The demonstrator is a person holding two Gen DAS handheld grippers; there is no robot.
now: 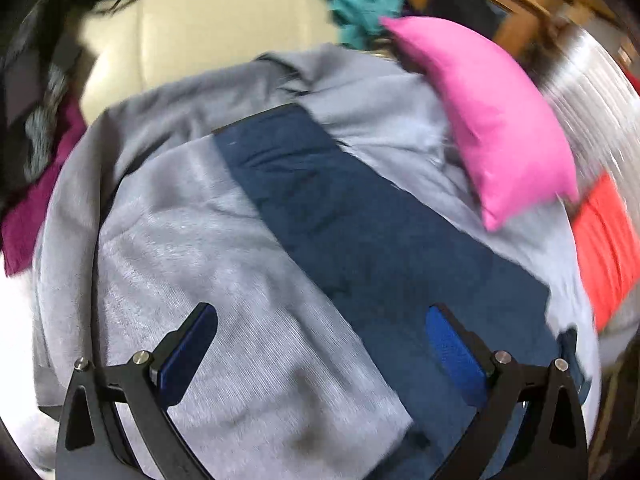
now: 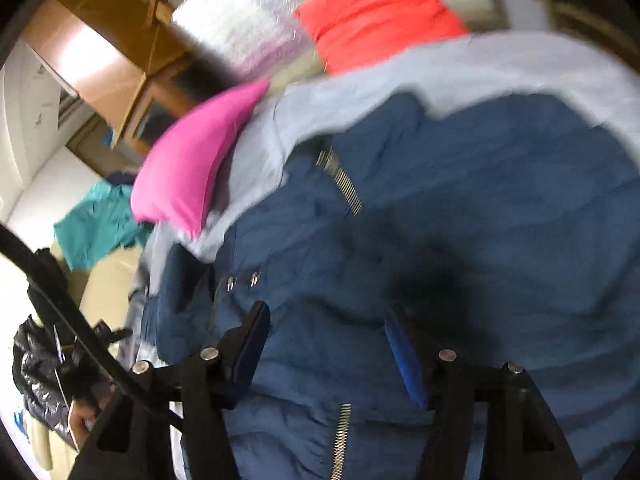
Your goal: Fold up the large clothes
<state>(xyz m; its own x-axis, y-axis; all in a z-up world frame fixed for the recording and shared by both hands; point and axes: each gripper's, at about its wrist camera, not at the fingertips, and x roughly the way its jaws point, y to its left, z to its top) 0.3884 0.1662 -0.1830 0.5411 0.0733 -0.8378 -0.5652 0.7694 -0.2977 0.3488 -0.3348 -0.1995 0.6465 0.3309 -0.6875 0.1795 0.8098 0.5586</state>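
A navy blue jacket (image 2: 460, 200) with a metal zipper (image 2: 344, 184) lies on a grey blanket (image 2: 500, 68). In the left wrist view a long navy strip of the jacket (image 1: 360, 220) runs diagonally across the grey blanket (image 1: 192, 240). My left gripper (image 1: 320, 340) is open and empty just above the cloth, one finger over grey, the other over navy. My right gripper (image 2: 326, 340) is open and empty, hovering close over the jacket body.
A pink pillow (image 1: 480, 120) and a red-orange pillow (image 1: 608, 240) lie at the blanket's far side; both also show in the right wrist view, pink (image 2: 188, 168) and red-orange (image 2: 376, 16). A teal garment (image 2: 96, 228), a magenta cloth (image 1: 36, 208) and a wooden cabinet (image 2: 100, 52) surround the area.
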